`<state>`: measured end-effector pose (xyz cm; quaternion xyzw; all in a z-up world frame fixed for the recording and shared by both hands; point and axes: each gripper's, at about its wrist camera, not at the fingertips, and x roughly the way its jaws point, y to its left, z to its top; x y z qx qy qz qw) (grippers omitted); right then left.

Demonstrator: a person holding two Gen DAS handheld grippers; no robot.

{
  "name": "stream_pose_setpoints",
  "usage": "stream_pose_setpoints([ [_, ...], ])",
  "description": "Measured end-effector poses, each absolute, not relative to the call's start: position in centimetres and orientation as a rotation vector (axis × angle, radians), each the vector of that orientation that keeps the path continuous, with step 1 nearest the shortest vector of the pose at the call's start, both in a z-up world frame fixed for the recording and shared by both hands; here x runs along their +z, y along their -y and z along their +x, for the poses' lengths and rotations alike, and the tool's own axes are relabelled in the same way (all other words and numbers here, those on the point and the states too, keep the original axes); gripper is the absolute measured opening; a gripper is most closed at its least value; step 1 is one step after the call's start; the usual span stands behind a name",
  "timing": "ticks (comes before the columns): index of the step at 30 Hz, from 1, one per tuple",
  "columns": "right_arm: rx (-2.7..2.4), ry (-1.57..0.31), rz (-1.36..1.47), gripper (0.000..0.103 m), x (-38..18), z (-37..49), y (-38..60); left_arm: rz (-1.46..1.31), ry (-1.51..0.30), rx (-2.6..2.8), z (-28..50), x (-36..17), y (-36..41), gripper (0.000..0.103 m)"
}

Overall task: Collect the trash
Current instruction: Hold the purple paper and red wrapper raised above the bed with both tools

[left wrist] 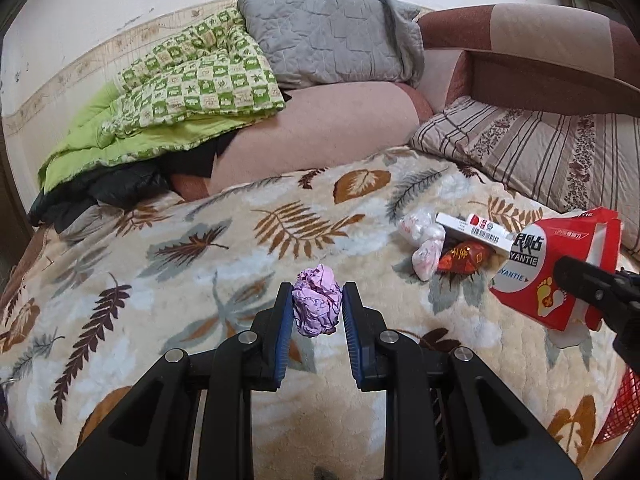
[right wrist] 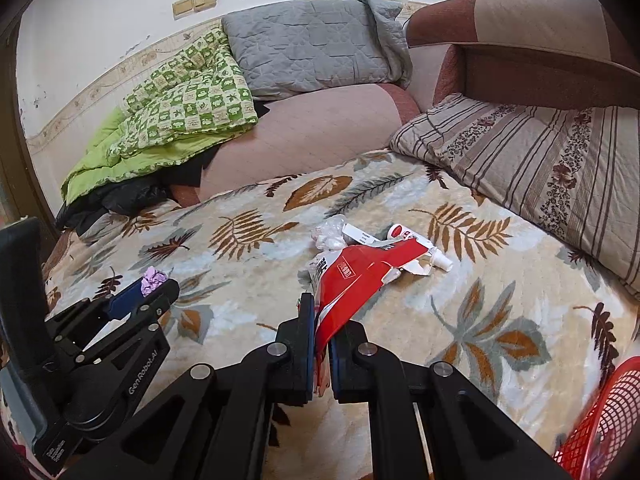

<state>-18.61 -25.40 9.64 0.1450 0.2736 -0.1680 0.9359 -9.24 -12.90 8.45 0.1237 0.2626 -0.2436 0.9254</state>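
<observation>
In the left wrist view my left gripper (left wrist: 318, 293) is shut on a crumpled purple paper ball (left wrist: 317, 308), pinched between the blue pads over the leaf-print blanket (left wrist: 200, 264). My right gripper (right wrist: 327, 320) is shut on a torn red-and-white packet (right wrist: 360, 276), which sticks forward from its jaws. That packet (left wrist: 548, 264) and the right gripper (left wrist: 592, 292) also show at the right of the left wrist view. The left gripper (right wrist: 154, 292) with the purple paper ball (right wrist: 154, 278) appears at the left of the right wrist view. On the blanket lie a white box (left wrist: 474, 230), white crumpled wrappers (left wrist: 422, 236) and a red wrapper (left wrist: 464, 258).
A red mesh basket (right wrist: 600, 420) stands at the near right edge. A small white tube (right wrist: 440, 262) lies beside the box. A green quilt (left wrist: 168, 92), a grey pillow (left wrist: 328, 36) and a striped cushion (left wrist: 532, 152) line the sofa's back and right side.
</observation>
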Motion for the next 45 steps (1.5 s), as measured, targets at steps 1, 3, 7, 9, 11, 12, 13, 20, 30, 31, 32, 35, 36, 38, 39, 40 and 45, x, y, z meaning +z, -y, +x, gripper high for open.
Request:
stream_pose_setpoints([
  [1,-0.344,-0.559,0.297,0.007,9.6,-18.6,25.4,0.251,-0.538,-0.504,-9.3,8.5,12.9,0.023],
  [3,-0.348,-0.562,0.299,0.007,9.6,-18.7,25.5,0.248,-0.536,-0.506,-9.3,8.6,12.9,0.023],
  [7,-0.353,-0.564,0.303,0.007,9.5,-18.6,25.7,0.235,-0.522,-0.509,-9.5,9.0,12.8,0.023],
  [9,-0.354,-0.565,0.304,0.007,9.5,-18.5,25.7,0.228,-0.516,-0.511,-9.5,9.1,12.7,0.023],
  [11,-0.355,-0.567,0.304,0.007,9.5,-18.5,25.7,0.221,-0.510,-0.509,-9.6,9.3,12.5,0.023],
  [12,-0.355,-0.567,0.303,0.007,9.5,-18.5,25.7,0.217,-0.509,-0.511,-9.6,9.4,12.5,0.023],
  [13,-0.354,-0.567,0.303,0.007,9.5,-18.5,25.7,0.216,-0.509,-0.513,-9.6,9.5,12.4,0.023],
  [20,-0.356,-0.568,0.305,0.007,9.5,-18.5,25.8,0.193,-0.506,-0.523,-9.7,10.0,12.2,0.023],
  [30,-0.353,-0.576,0.297,0.007,9.3,-18.3,25.7,0.179,-0.518,-0.534,-9.6,10.1,12.0,0.023],
  [31,-0.352,-0.577,0.296,0.007,9.3,-18.3,25.7,0.178,-0.518,-0.535,-9.6,10.1,12.0,0.023],
  [32,-0.353,-0.576,0.297,0.007,9.3,-18.3,25.7,0.176,-0.520,-0.534,-9.6,10.1,11.9,0.023],
  [35,-0.352,-0.576,0.296,0.007,9.3,-18.3,25.7,0.174,-0.529,-0.541,-9.6,10.0,12.0,0.023],
  [36,-0.353,-0.577,0.295,0.007,9.3,-18.3,25.7,0.172,-0.534,-0.543,-9.5,9.9,12.0,0.023],
  [38,-0.352,-0.576,0.296,0.007,9.3,-18.3,25.7,0.166,-0.549,-0.550,-9.4,9.8,12.0,0.023],
  [39,-0.352,-0.576,0.295,0.007,9.3,-18.2,25.7,0.164,-0.553,-0.551,-9.3,9.7,12.0,0.023],
  [40,-0.351,-0.576,0.295,0.007,9.3,-18.2,25.7,0.163,-0.555,-0.550,-9.3,9.7,11.9,0.023],
  [45,-0.351,-0.576,0.294,0.007,9.3,-18.2,25.7,0.162,-0.564,-0.549,-9.2,9.5,11.8,0.023],
])
